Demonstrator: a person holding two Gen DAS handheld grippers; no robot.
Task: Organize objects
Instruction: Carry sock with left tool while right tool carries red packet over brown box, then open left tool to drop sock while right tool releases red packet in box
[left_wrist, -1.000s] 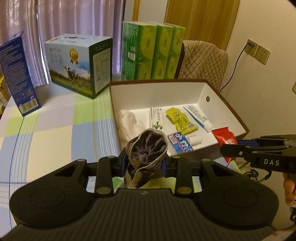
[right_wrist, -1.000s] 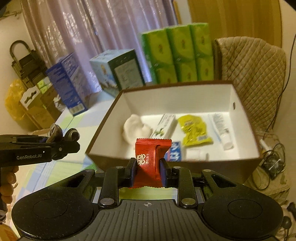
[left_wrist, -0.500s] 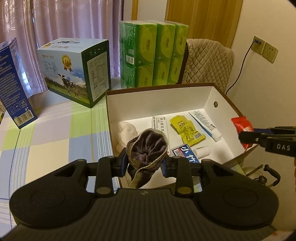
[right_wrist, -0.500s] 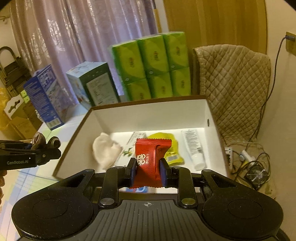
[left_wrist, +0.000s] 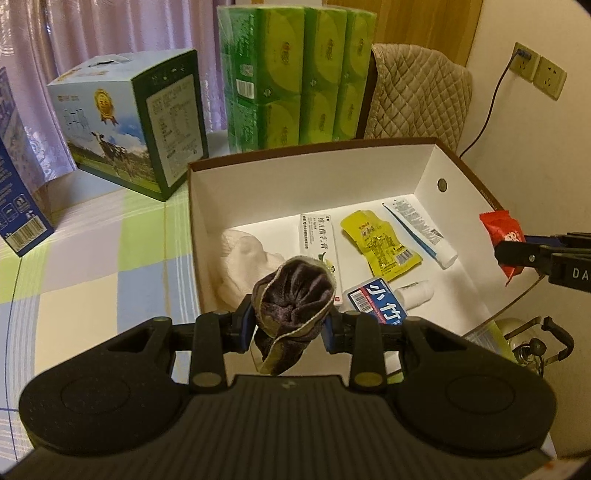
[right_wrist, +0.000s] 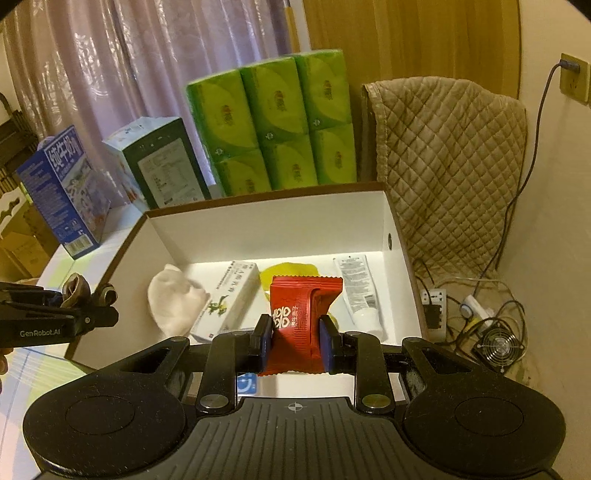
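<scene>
One hand-held gripper (right_wrist: 294, 341) reads "GenRobot.AI", another "DA".

Cloth (left_wrist: 242, 258) left in box (left_wrist: 306, 184); tube (left_wrist: 421, 232) right; packs (left_wrist: 295, 74) behind.

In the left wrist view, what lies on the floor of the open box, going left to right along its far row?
White cloth → white carton with green print → yellow sachet → white tube. The blue-and-white pack and small white bottle sit nearer the camera, so they are left out.
</scene>
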